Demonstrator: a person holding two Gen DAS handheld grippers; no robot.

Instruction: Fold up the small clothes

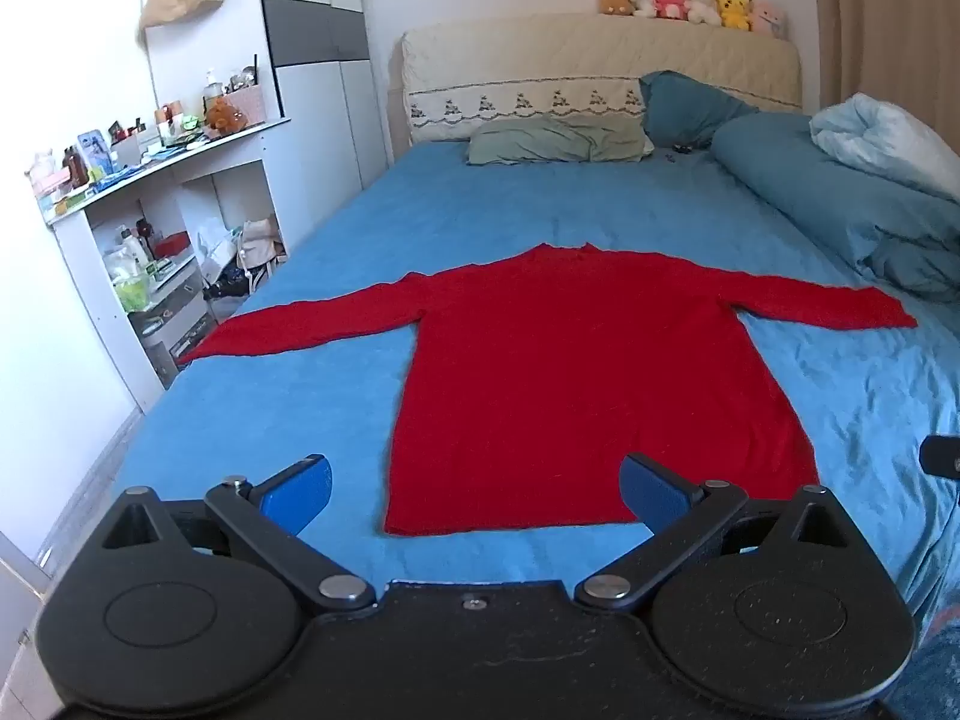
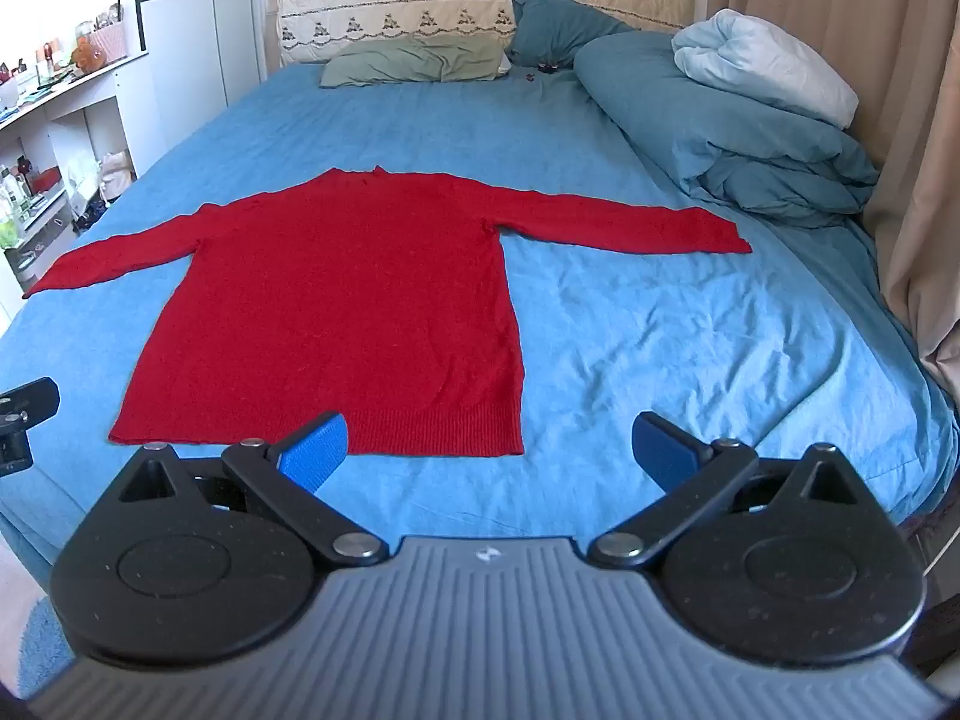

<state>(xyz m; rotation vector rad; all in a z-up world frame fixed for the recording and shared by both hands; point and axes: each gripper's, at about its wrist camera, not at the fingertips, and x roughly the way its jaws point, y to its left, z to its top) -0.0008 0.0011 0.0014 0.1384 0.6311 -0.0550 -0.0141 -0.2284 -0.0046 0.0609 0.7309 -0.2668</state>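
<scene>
We've got sweater [image 1: 576,372] flat ahead, hem nearest, collar far. Left gripper [image 1: 474,489] & right gripper [image 2: 489,450] both wide, empty.

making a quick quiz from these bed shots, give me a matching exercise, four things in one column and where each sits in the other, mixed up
Things:
1. red sweater
2. green pillow
3. plush toys
4. rolled blue duvet

Places:
A. on top of the headboard
B. spread flat mid-bed, sleeves out
C. along the curtain side of the bed
D. at the head of the bed, against the headboard

Pairs: 1-B, 2-D, 3-A, 4-C
</scene>
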